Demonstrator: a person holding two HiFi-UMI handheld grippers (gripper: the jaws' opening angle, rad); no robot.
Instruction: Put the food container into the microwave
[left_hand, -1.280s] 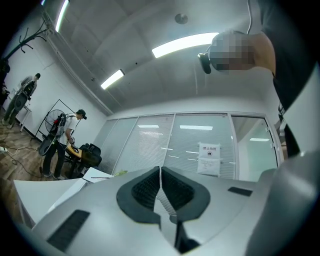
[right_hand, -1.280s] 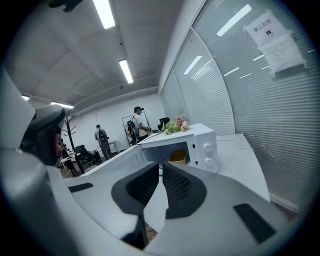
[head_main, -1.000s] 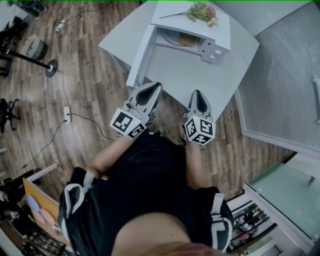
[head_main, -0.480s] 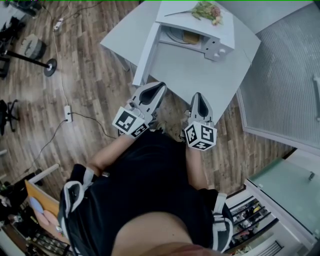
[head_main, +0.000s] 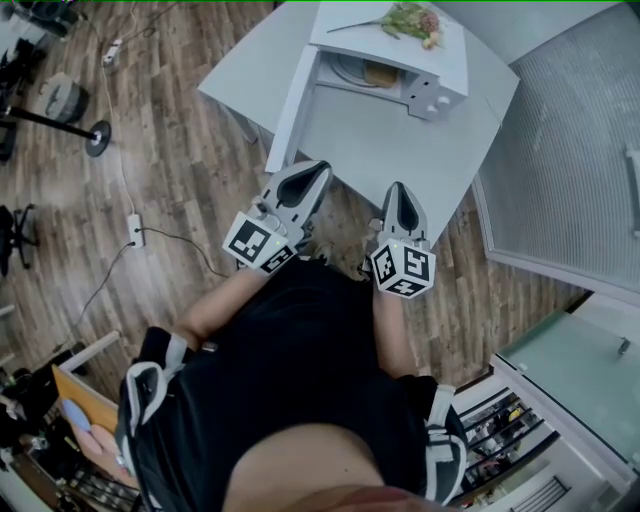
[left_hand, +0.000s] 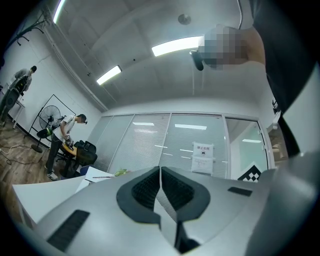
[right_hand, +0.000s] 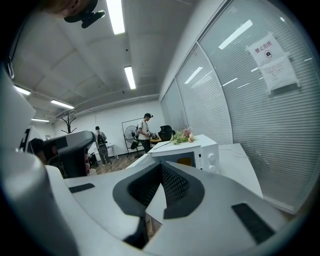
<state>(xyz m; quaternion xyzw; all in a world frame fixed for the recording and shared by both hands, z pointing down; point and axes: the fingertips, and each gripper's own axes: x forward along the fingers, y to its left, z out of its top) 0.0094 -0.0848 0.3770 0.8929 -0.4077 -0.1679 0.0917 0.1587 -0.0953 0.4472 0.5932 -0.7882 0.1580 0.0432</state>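
Note:
The white microwave (head_main: 440, 62) stands at the far end of a white table (head_main: 390, 150), its door (head_main: 291, 93) swung open to the left. Inside it sits the yellowish food container (head_main: 378, 73), on the turntable. The right gripper view shows the microwave (right_hand: 200, 150) ahead, the container (right_hand: 186, 161) glowing orange inside. Both grippers hover over the table's near edge, in front of the person's body, far from the microwave. My left gripper (head_main: 318, 168) (left_hand: 160, 170) is shut with nothing in it. My right gripper (head_main: 398, 186) (right_hand: 161, 167) is shut and empty too.
A bunch of flowers (head_main: 405, 22) lies on top of the microwave. A frosted glass wall (head_main: 560, 150) runs along the right. A cable and power strip (head_main: 133, 228) lie on the wooden floor at left. People (right_hand: 145, 131) and a fan stand in the distance.
The right gripper has drawn back a little from the table toward the person. The left gripper has hardly moved. Both stay shut and empty.

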